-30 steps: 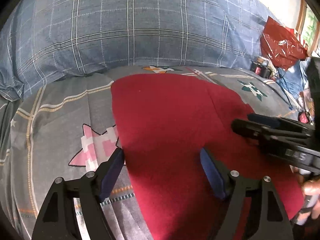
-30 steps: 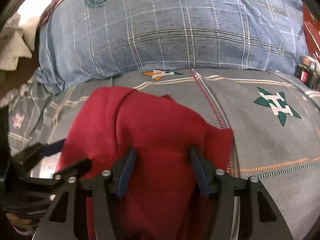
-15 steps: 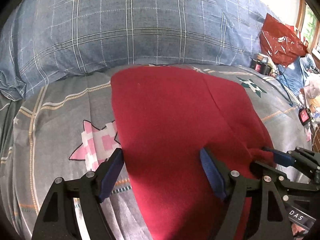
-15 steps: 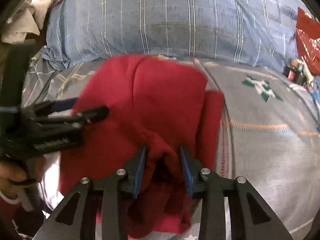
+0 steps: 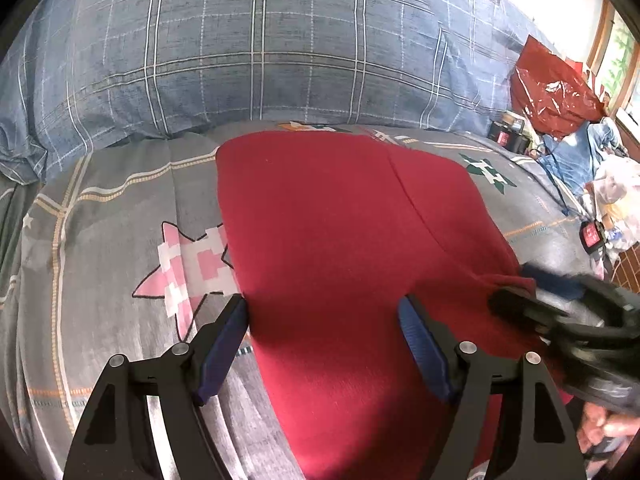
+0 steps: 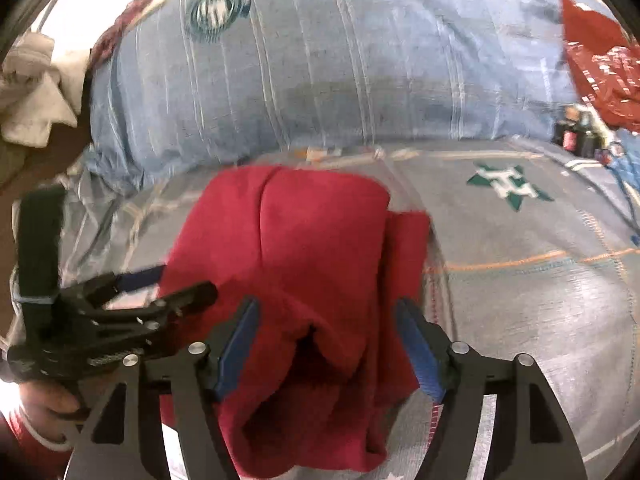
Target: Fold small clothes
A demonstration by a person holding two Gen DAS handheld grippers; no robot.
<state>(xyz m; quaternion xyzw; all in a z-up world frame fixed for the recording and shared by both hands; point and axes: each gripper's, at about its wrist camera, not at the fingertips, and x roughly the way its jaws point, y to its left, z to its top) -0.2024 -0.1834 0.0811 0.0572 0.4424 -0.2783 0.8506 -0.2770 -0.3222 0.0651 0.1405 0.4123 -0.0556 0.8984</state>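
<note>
Red garment (image 5: 344, 248) lying folded on the grey patterned bedsheet (image 5: 100, 264), just in front of the big blue plaid pillow (image 5: 248, 48). Far edge of it sitting close to the pillow's base, left edge overlapping a pink pixel star print (image 5: 192, 268) on the sheet. Fold line or seam visible running down the right half in the left wrist view.

Left gripper (image 5: 324, 344) spread wide open, blue pads (image 5: 224, 352) straddling the near part of the garment, nothing pinched. Left pad right at the cloth's left edge, right pad over the red fabric. Touching the fabric or just above it: can't tell.

Right gripper (image 6: 326, 346) also open, blue-lined fingers (image 6: 420, 356) apart with a bunched, rumpled hump of the red garment (image 6: 304, 248) sitting between them, not clamped. Dark pocket-like opening in the cloth right between the fingers. Right wrist view pretty motion-blurred, so fine contact unclear.

Each gripper showing up in the other's camera: right gripper (image 5: 560, 312) blurry at the garment's right corner in the left view, left gripper (image 6: 132, 300) at the garment's left side in the right view, with a bare hand (image 6: 48, 400) under it.

Green star print (image 6: 508, 186) on the sheet off to the right, well apart from the garment. Red plastic bag (image 5: 552, 88) and some clutter beyond the bed's right end. Whitish crumpled cloth (image 6: 36, 96) up in the far left corner of the right view.
</note>
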